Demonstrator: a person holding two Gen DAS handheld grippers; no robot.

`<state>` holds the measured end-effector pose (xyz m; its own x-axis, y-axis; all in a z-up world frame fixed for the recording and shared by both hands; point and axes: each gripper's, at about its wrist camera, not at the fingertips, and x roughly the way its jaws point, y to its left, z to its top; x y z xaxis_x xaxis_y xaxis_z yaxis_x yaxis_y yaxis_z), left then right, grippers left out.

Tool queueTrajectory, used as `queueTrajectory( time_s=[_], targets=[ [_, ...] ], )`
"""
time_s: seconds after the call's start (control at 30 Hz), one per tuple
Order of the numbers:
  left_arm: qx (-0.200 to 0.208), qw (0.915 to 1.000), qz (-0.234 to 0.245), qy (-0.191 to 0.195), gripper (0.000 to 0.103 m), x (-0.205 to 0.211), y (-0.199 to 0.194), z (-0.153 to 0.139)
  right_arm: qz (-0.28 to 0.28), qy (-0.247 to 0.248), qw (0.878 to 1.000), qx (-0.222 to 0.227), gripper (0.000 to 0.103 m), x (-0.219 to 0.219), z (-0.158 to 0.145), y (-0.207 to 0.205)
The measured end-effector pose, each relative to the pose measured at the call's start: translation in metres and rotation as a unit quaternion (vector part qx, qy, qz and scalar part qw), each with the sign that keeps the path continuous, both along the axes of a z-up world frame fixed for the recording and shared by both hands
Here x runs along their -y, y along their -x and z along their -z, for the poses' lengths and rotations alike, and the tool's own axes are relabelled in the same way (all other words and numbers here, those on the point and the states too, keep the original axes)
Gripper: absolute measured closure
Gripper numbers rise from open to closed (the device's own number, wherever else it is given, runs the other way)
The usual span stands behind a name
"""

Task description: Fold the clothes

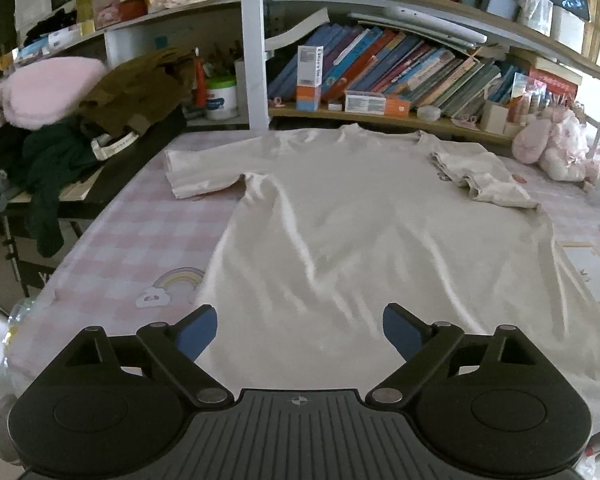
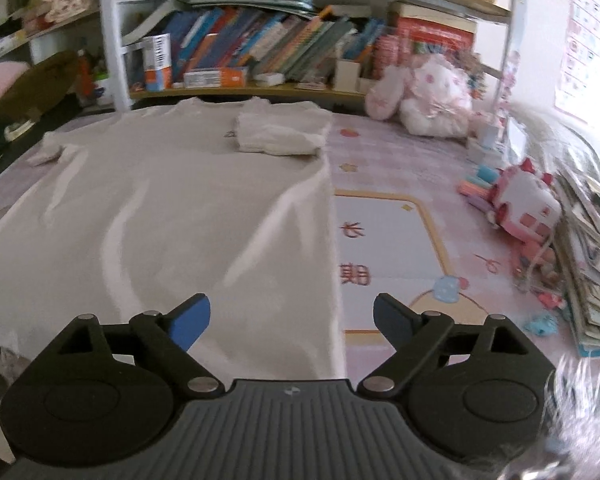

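A cream T-shirt (image 1: 360, 216) lies spread flat on the pink checked table cover, neck toward the bookshelf. Its left sleeve (image 1: 196, 176) sticks out sideways; the right sleeve (image 1: 480, 180) is folded in onto the body. My left gripper (image 1: 300, 330) hovers open above the near hem, blue pads wide apart with nothing between them. In the right wrist view the same shirt (image 2: 160, 208) fills the left half, its folded sleeve (image 2: 280, 132) at the far right corner. My right gripper (image 2: 292, 322) is open over the shirt's right side edge, holding nothing.
A heap of dark green, brown and pink clothes (image 1: 72, 128) sits on a side table at the left. Bookshelves (image 1: 400, 72) run along the back. A pink plush toy (image 2: 424, 96), a smaller toy (image 2: 524, 204) and a stack of books (image 2: 596, 280) crowd the right side.
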<state>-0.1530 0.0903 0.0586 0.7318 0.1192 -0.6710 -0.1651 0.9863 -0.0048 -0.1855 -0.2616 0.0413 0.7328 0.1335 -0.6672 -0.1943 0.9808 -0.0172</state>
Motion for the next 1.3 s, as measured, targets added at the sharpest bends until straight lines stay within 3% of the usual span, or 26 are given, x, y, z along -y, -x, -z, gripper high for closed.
queueTrajectory(
  time_s=[0.33, 0.53, 0.73, 0.83, 0.93, 1.1, 1.17, 1.3],
  targets=[
    [-0.003, 0.9999, 0.011, 0.007, 0.010, -0.013, -0.020, 0.004, -0.002, 0.004, 1.000, -0.011, 0.014, -0.023, 0.007, -0.003],
    [-0.003, 0.9986, 0.047, 0.022, 0.010, -0.039, -0.058, 0.013, 0.049, -0.001, 0.998, -0.025, 0.014, -0.044, 0.012, -0.021],
    [-0.015, 0.9948, 0.092, 0.042, 0.010, -0.090, -0.111, 0.028, 0.096, 0.019, 0.995, -0.027, 0.014, -0.105, 0.014, -0.039],
    [-0.023, 0.9917, 0.089, 0.089, 0.010, -0.126, -0.141, 0.039, 0.116, 0.025, 0.992, -0.031, 0.014, -0.142, 0.013, -0.049],
    [-0.056, 0.9847, 0.057, 0.155, 0.010, -0.164, -0.170, 0.056, 0.138, 0.030, 0.989, -0.045, 0.014, -0.173, 0.012, -0.059],
    [-0.072, 0.9569, -0.024, 0.280, 0.011, -0.218, -0.202, 0.086, 0.169, 0.044, 0.983, -0.054, 0.014, -0.208, 0.007, -0.059],
    [-0.071, 0.9466, -0.045, 0.311, 0.012, -0.231, -0.212, 0.094, 0.180, 0.048, 0.980, -0.068, 0.014, -0.216, 0.007, -0.059],
    [-0.057, 0.9433, -0.054, 0.322, 0.013, -0.245, -0.225, 0.099, 0.191, 0.067, 0.977, -0.071, 0.014, -0.228, 0.002, -0.061]
  ],
)
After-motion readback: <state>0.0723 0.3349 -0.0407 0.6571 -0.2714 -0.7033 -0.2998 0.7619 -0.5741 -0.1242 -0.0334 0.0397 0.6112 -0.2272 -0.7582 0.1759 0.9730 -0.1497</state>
